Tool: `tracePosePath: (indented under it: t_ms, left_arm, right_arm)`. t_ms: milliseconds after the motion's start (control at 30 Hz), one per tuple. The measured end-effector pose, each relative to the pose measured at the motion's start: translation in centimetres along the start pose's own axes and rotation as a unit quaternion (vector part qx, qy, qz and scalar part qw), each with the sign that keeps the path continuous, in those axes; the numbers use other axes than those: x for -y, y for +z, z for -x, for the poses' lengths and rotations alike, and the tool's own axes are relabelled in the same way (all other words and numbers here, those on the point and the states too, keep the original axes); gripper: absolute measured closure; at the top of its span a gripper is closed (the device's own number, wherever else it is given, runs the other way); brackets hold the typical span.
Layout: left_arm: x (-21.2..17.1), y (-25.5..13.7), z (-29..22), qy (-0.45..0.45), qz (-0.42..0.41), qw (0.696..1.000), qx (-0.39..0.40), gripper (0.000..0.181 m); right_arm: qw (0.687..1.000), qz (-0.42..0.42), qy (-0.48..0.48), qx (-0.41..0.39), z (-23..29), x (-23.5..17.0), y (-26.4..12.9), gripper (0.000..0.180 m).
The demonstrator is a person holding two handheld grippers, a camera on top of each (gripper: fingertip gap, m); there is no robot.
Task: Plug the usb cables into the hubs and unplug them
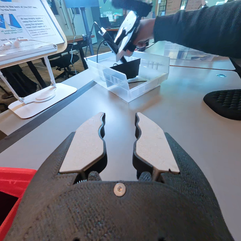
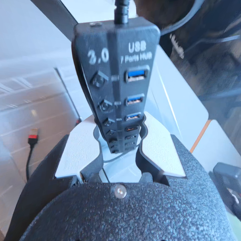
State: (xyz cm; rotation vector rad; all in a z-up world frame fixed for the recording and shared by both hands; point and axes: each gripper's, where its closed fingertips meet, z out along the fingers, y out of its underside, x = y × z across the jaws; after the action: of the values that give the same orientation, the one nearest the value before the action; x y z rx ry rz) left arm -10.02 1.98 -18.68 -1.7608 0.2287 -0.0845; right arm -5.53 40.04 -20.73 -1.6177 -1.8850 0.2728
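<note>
Right wrist view: the right gripper (image 2: 119, 131) clamps a long black plastic USB hub (image 2: 117, 80) bearing white lettering, raised above the clear plastic bin (image 1: 147, 83). The left gripper (image 1: 120, 125) hangs parted, empty, over the grey table (image 1: 182, 117).

Pretty standard open office. Pale grey table (image 1: 176, 91) up front, white document stand (image 1: 43, 96) at its left edge, black mesh chair back (image 1: 226, 105) poking in from the right. Behind: a black swivel chair (image 1: 65, 62) on brownish flooring, more desks, a grey post (image 1: 86, 26) and glass partitions (light's bright, bluish).
</note>
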Motion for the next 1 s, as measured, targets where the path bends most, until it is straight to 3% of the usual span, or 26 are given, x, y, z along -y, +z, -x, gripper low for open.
tracePosePath:
  t_ms: [100, 167, 400, 533, 667, 800, 1000]
  left_arm:
    - [-0.2, 0.0, -0.3, -0.014, 0.010, 1.000, -0.014, 0.130]
    - [-0.1, -0.2, 0.0, -0.039, 0.007, 0.999, -0.018, 0.129]
    - [1.0, -1.3, 1.7, -0.061, -0.016, 0.998, 0.005, 0.127]
    - [2.6, -3.0, 4.0, -0.043, -0.027, 0.998, 0.042, 0.126]
    - [5.8, -7.7, 9.8, -0.029, -0.029, 0.992, 0.120, 0.129]
    - [4.3, -11.6, 17.4, -0.014, 0.098, 0.976, 0.191, 0.131]
    - [-5.4, -14.5, 25.0, -0.014, 0.385, 0.898, 0.212, 0.135]
  right_arm:
    - [0.998, 0.052, -0.002, -0.022, -1.1, -1.6, 1.5, 0.116]
    - [0.999, 0.040, 0.016, -0.029, -1.5, -1.1, 1.2, 0.106]
    - [0.987, -0.140, 0.083, 0.004, 1.1, 2.5, -6.0, 0.083]
    - [0.961, -0.256, 0.105, -0.026, 3.6, 2.7, -11.7, 0.086]
    - [0.936, -0.331, 0.117, 0.009, 9.8, 1.5, -15.7, 0.096]
    - [0.927, -0.353, 0.114, 0.058, 17.0, -0.2, -16.3, 0.114]
    - [0.913, -0.366, 0.141, 0.116, 24.0, -1.6, -13.3, 0.123]
